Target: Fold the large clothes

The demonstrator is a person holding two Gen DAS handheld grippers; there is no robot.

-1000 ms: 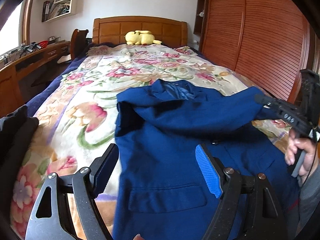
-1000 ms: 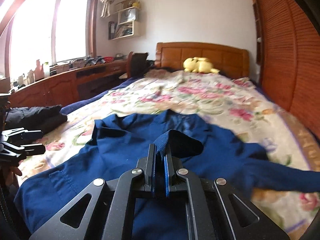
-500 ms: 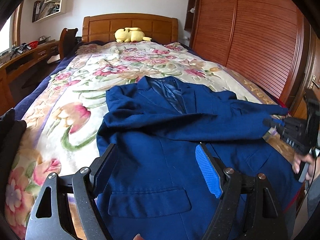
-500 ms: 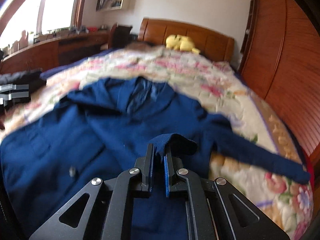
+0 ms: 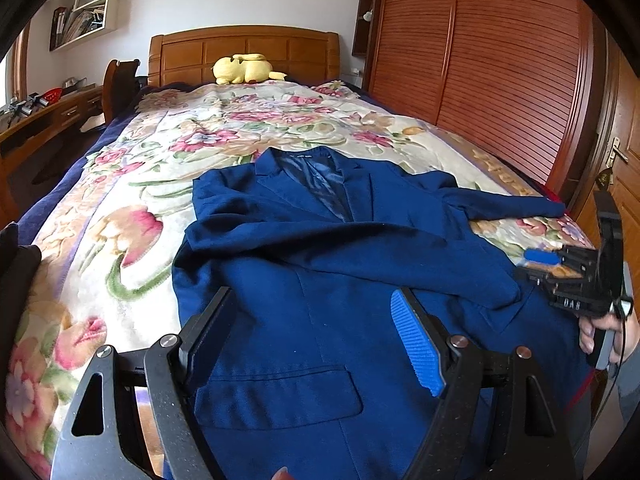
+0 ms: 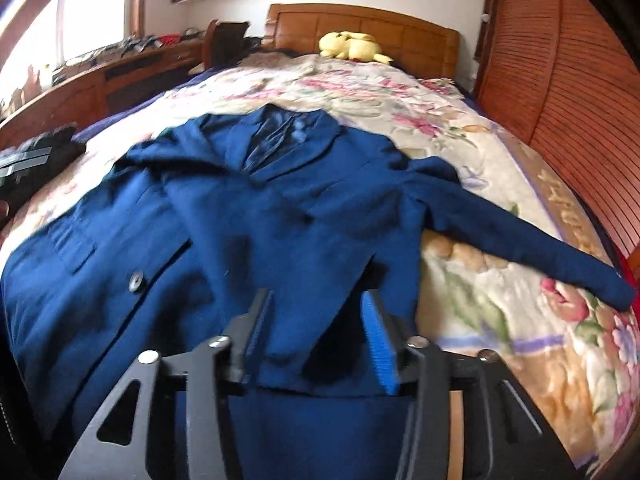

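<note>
Floral bedspread point(image 5: 132, 216), slatted wooden wardrobe point(image 5: 500, 80)

The blue jacket point(image 5: 320, 320) is matt woven cloth with a shiny lining at its collar. Under it lies a soft floral blanket point(image 5: 132, 208); beyond the jacket, a glossy wooden headboard point(image 5: 244, 54) and slatted wooden wardrobe doors point(image 5: 500, 80).

The right wrist view is motion-blurred – the blue jacket point(image 6: 280, 216) loses its hem behind the gripper frame, and the dark bundle point(image 6: 36, 152) is cut off at the left edge.
</note>
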